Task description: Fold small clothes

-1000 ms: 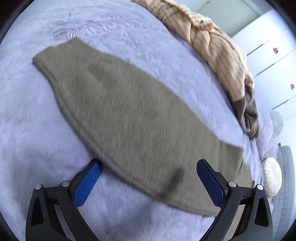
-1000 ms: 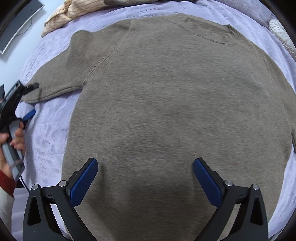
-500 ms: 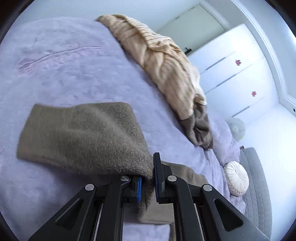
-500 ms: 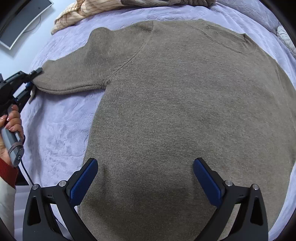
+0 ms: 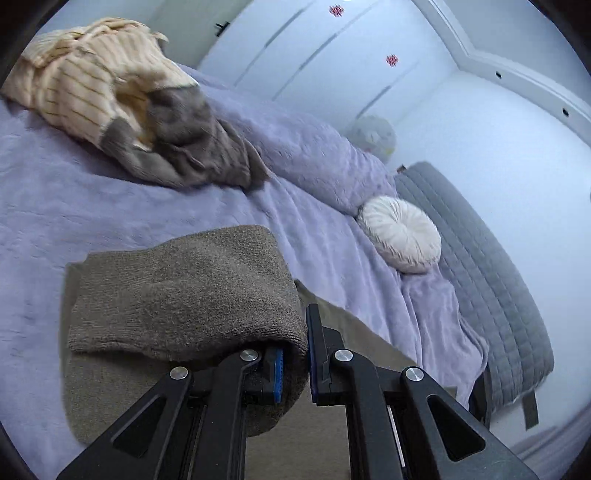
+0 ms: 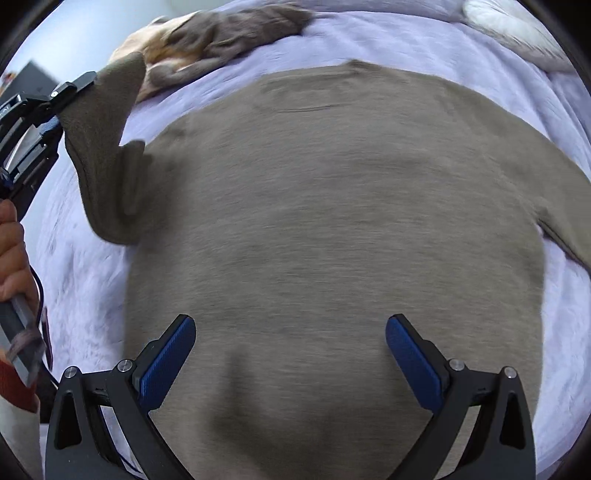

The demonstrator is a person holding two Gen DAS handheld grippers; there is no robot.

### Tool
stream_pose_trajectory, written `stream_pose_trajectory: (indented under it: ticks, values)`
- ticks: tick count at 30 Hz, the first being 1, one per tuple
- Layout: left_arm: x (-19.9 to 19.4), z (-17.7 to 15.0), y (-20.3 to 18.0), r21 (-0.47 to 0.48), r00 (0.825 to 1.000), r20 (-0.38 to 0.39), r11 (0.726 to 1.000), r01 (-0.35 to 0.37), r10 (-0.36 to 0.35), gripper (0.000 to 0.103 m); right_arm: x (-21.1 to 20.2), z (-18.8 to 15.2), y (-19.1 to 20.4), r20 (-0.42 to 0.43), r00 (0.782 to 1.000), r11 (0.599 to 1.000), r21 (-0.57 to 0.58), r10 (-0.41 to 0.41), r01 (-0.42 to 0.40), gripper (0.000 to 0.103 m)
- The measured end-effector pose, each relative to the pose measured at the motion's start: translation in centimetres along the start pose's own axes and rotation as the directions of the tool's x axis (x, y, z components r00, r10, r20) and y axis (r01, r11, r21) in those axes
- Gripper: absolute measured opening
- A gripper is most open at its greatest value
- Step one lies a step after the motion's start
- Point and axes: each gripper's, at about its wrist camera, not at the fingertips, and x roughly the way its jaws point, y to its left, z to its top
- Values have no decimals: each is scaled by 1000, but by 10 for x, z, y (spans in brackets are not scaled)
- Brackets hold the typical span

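Your left gripper [image 5: 295,363] pinches the brown sweater's sleeve [image 5: 184,295] tight between its jaws. Your right gripper [image 6: 291,354] hangs wide open over the sweater [image 6: 332,221], holding nothing.

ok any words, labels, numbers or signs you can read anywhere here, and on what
No readable text in either view.
Wardrobe doors: two small red marks, too small and blurred to tell whether they are writing.
Brown sweater, held at the sleeve by the left tongs: no label showing.
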Motion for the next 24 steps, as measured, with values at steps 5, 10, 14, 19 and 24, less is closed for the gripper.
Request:
stream_pose_trajectory:
  ticks: [5,10,14,19,24]
  values:
    - [80,-46,-29,97,972,-197,989,-115,132,11,-7,-2,-65,-16,999,991,127,-34,36,103]
    - [88,-86,-27,130,930,-247,961,-246,271,66,-9,-5,-111,-35,998,977,207,-47,54,103]
    - [59,-84,-29,186,921,-237,945,-268,308,67,-6,3,-121,-29,998,975,214,-61,66,103]
    - [-8,-51,-4,201,911,-104,906,-373,398,67,-19,26,-108,53,994,990,103,-98,92,103]
    - [-27,-17,78,76,839,-125,849,-523,529,67,-24,74,-23,209,974,964,-227,-89,137,103]
